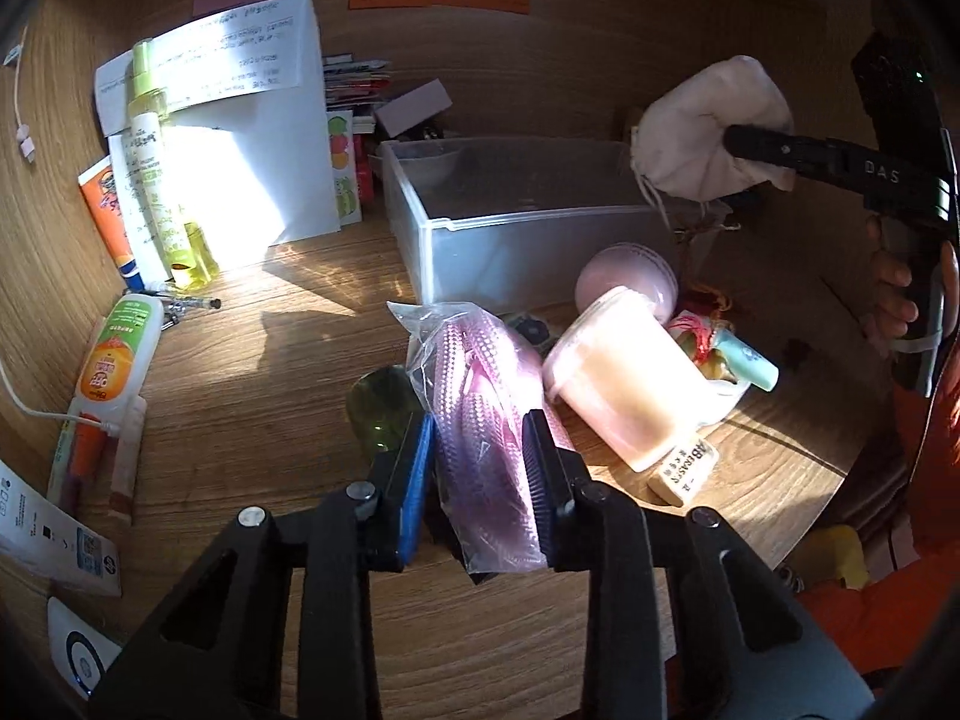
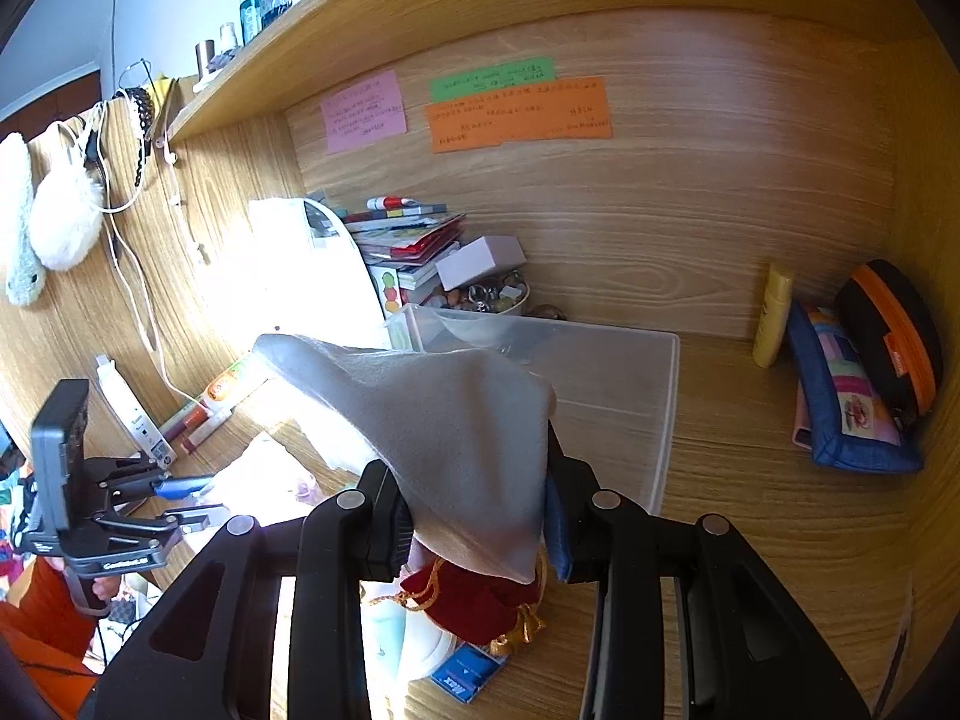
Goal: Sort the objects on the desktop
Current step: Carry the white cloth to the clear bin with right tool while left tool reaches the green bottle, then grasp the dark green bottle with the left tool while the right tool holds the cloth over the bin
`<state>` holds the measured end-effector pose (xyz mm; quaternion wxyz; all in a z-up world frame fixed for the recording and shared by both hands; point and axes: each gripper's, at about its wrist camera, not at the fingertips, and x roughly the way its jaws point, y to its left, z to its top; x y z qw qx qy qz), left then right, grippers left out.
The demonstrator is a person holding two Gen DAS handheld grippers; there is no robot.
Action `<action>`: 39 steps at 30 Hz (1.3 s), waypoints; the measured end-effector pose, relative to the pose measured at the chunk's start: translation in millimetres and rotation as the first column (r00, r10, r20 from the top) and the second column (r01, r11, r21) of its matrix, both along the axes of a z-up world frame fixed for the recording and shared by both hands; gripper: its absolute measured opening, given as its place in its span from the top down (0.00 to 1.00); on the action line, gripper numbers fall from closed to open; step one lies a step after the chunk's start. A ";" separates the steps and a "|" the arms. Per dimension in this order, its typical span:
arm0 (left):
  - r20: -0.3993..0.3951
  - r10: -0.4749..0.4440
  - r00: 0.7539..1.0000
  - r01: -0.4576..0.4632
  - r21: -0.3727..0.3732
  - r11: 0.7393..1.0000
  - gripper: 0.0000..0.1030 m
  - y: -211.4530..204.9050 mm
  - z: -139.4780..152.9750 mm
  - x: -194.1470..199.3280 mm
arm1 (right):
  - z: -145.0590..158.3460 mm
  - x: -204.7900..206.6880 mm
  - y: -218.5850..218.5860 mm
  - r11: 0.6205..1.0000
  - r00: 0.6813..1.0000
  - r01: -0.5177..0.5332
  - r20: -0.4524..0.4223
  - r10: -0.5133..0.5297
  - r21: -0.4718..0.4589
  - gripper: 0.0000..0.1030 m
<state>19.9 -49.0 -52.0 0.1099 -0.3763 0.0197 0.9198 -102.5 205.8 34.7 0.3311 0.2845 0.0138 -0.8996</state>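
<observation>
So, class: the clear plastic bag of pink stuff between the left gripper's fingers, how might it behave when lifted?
The plastic bag will probably sag: its film looks thin and crinkled. It may slip, being glossy. It is likely light.

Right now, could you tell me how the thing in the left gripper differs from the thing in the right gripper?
The left gripper grips a clear plastic bag of pink items, glossy and see-through; the right gripper grips a white cloth pouch, matte and opaque. The bag lies low on the wooden desk; the pouch is held up near the translucent bin. Both are soft and pinched between the jaws.
</observation>
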 end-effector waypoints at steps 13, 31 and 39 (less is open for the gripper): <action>0.132 -0.012 0.991 0.004 0.061 0.998 0.71 1.7 -21.6 -43.1 | -9.2 -17.3 -6.8 1.000 0.999 0.003 0.049 -0.002 -0.015 0.70; 0.094 0.168 0.981 -0.168 -0.012 0.986 0.36 -59.1 -0.7 -24.2 | -3.9 -35.0 -18.6 0.999 0.999 -0.004 0.046 0.006 -0.037 0.70; 0.161 0.242 0.957 -0.244 -0.009 0.970 0.36 -76.5 -27.8 -21.1 | 3.3 -51.4 -29.4 0.999 1.000 -0.007 0.026 0.008 -0.039 0.70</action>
